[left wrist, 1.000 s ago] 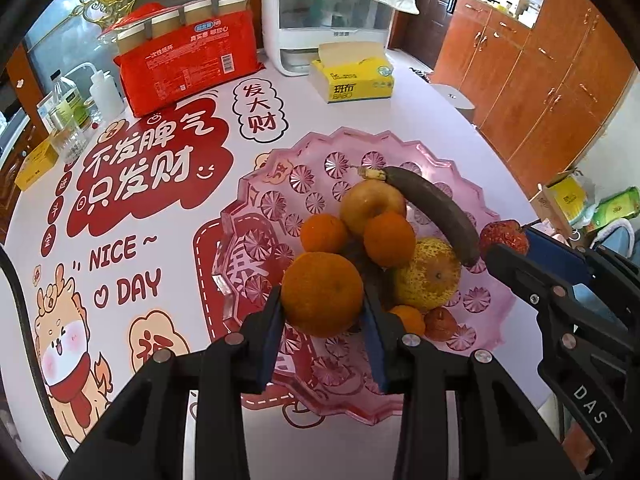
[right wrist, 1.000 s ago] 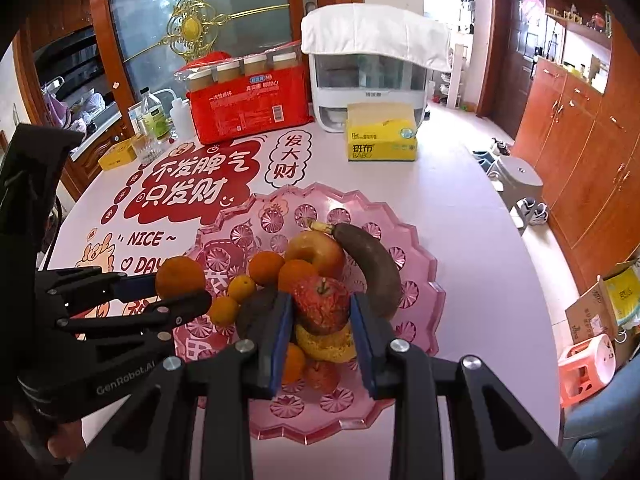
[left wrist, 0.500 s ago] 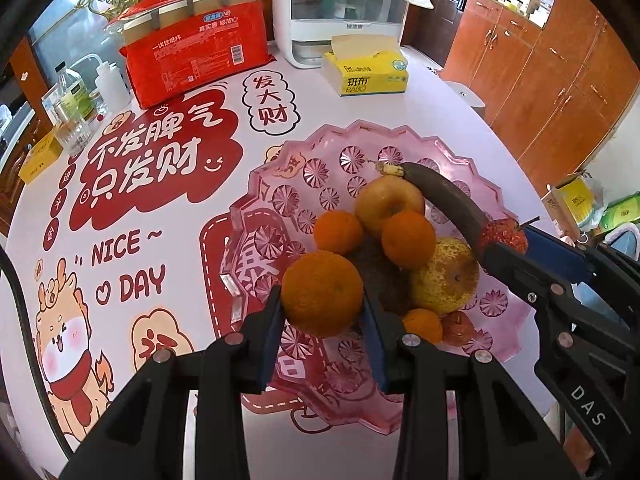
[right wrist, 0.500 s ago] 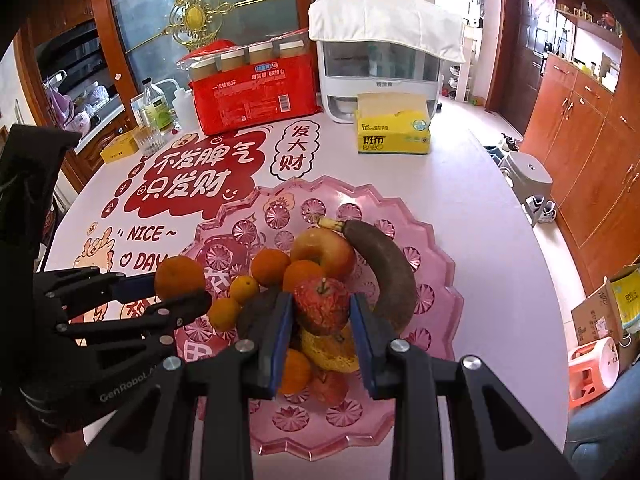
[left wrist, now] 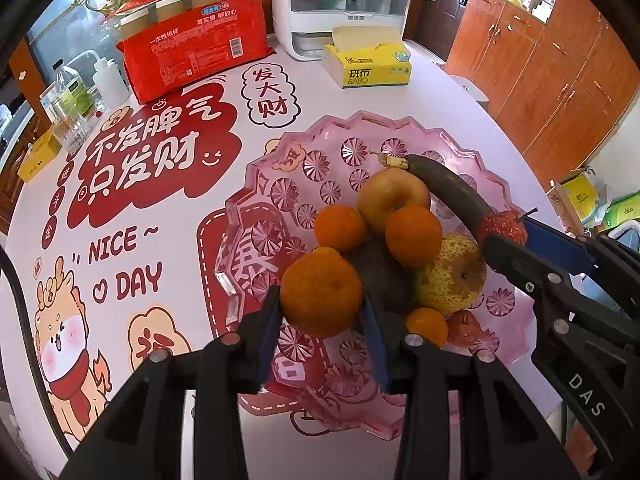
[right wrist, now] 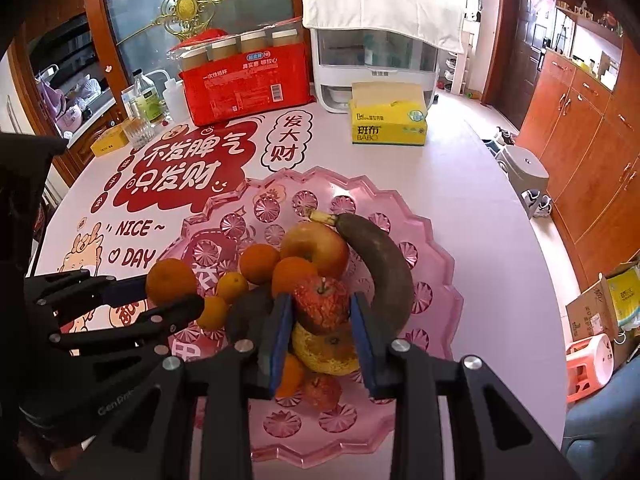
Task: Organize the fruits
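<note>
A pink cut-glass plate (left wrist: 344, 124) holds a pile of fruit: a dark overripe banana (left wrist: 452, 188), a yellow-red apple (left wrist: 390, 196), small oranges, a speckled pear (left wrist: 452, 276). My left gripper (left wrist: 322, 304) holds a large orange (left wrist: 320, 294) above the plate's near left part; its jaws are opening, the pads still at the orange's sides. My right gripper (right wrist: 320, 312) is shut on a wrinkled red apple (right wrist: 322, 304) just above the pile's middle. In the right wrist view the left gripper (right wrist: 168, 294) and its orange (right wrist: 171, 282) hang over the plate's (right wrist: 360, 180) left rim.
The table has a pink cloth with red Chinese lettering. At the back stand a red pack of paper cups (left wrist: 196, 56), a white appliance (left wrist: 344, 12), a yellow tissue box (left wrist: 368, 66) and bottles (left wrist: 74, 96). Wooden cabinets (left wrist: 552, 80) line the right wall.
The left fingers stand slightly wider around the orange than before. Both grippers and their fruit have otherwise barely moved over the plate.
</note>
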### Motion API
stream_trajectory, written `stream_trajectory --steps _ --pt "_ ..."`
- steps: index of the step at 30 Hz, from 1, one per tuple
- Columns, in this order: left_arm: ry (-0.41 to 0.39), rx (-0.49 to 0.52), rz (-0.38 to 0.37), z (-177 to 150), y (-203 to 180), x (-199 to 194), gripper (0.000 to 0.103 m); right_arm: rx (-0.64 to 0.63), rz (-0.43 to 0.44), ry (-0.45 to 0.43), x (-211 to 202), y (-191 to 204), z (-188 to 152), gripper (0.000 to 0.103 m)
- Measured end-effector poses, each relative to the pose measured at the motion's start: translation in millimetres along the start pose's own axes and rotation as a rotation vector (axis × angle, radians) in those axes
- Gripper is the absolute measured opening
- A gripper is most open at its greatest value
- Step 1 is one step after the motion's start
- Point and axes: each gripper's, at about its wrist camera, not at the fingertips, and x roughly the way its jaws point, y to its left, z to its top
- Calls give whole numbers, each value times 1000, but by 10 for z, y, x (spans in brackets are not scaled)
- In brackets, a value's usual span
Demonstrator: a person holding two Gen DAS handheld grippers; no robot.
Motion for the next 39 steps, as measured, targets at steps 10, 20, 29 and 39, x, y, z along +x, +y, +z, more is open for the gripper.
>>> stream_trajectory --steps 10,20,29,39 --pt "-23 -12 40 -7 18 -17 81 21 -33 3 33 -53 23 34" --pt "-50 6 97 -35 -48 -98 82 26 -52 -20 -10 -73 30 46" --pt "-73 -35 113 -65 15 -191 82 33 -67 -29 -56 -78 23 46" --pt "-91 -68 111 -145 61 -278 82 34 -69 -31 -83 -74 7 46"
